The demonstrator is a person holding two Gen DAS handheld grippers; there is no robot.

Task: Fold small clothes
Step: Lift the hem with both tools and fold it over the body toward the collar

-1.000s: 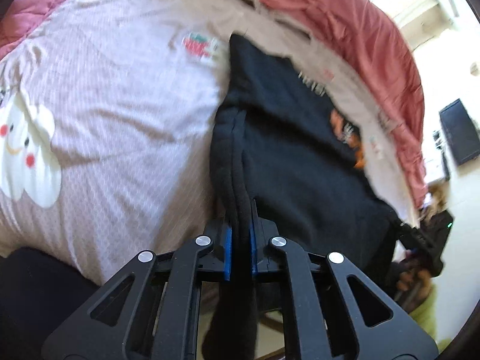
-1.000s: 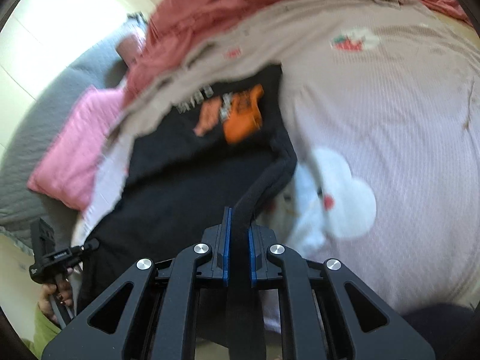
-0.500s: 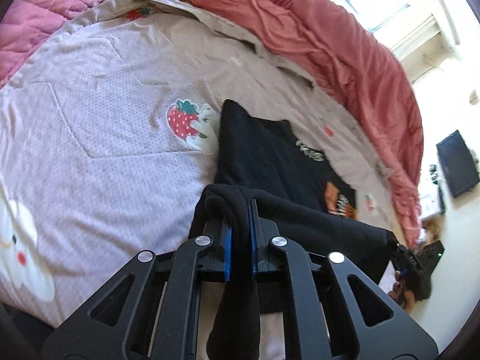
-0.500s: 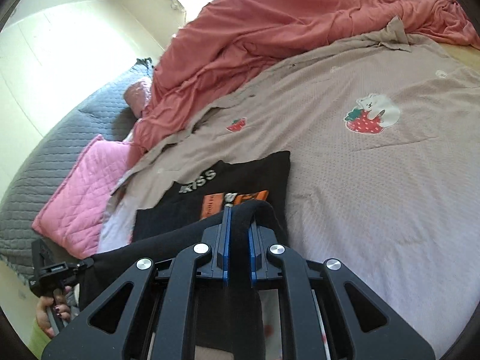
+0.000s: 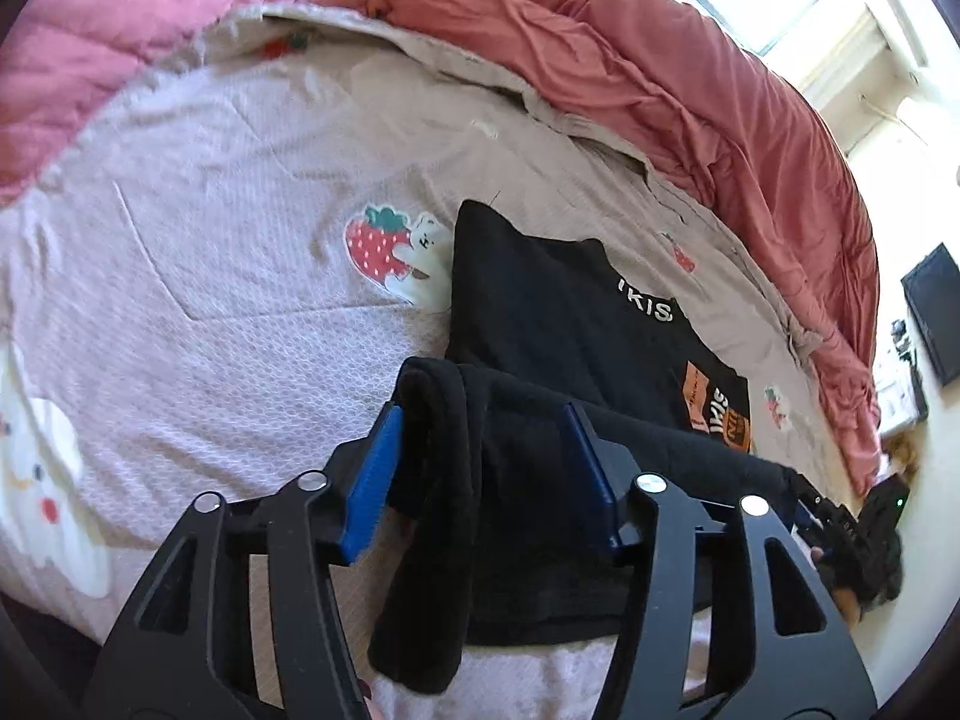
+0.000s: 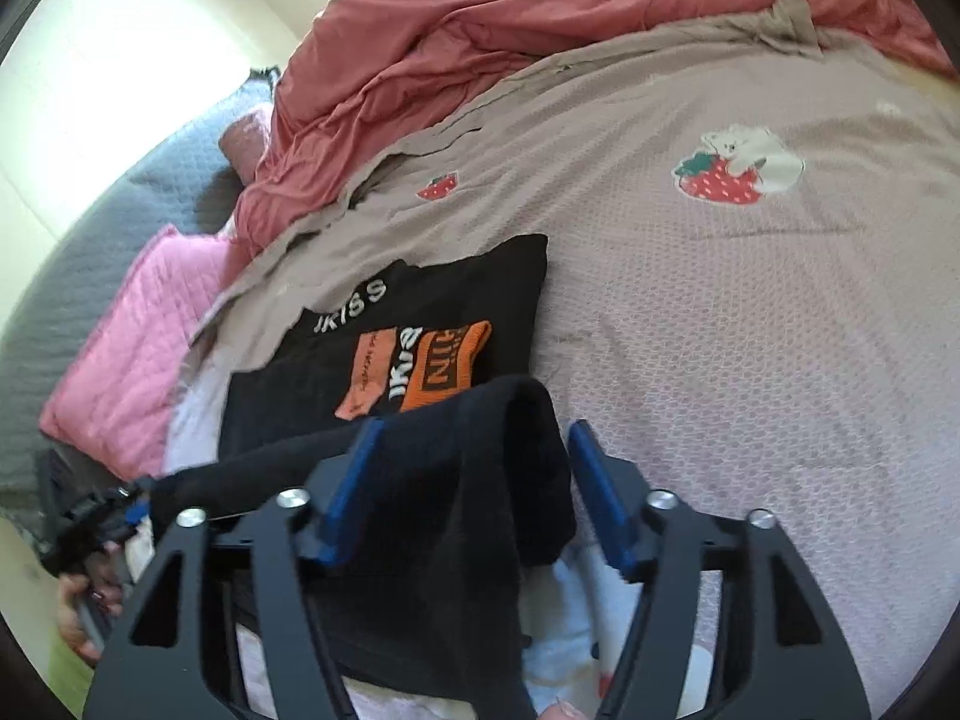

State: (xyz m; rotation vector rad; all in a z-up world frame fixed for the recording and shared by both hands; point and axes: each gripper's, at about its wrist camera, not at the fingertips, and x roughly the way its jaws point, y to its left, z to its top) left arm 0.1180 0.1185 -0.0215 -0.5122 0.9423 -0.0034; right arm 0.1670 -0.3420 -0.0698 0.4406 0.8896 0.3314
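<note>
a pale pink bedspread (image 5: 228, 252) with strawberry and bear patches covers the bed, a rumpled red duvet (image 5: 690, 96) heaped along its far side. the black t-shirt (image 5: 570, 324) lies on it, its near edge folded up. the left gripper (image 5: 480, 468) and right gripper (image 6: 468, 480) have just been opening; both stand spread, the folded hem loose between their blue pads.

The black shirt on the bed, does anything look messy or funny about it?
A bit. The black shirt is only half folded: its near edge is bunched into a lumpy roll across the open left gripper and right gripper, which have just been opening. The far half lies flat on the bedspread.
</note>
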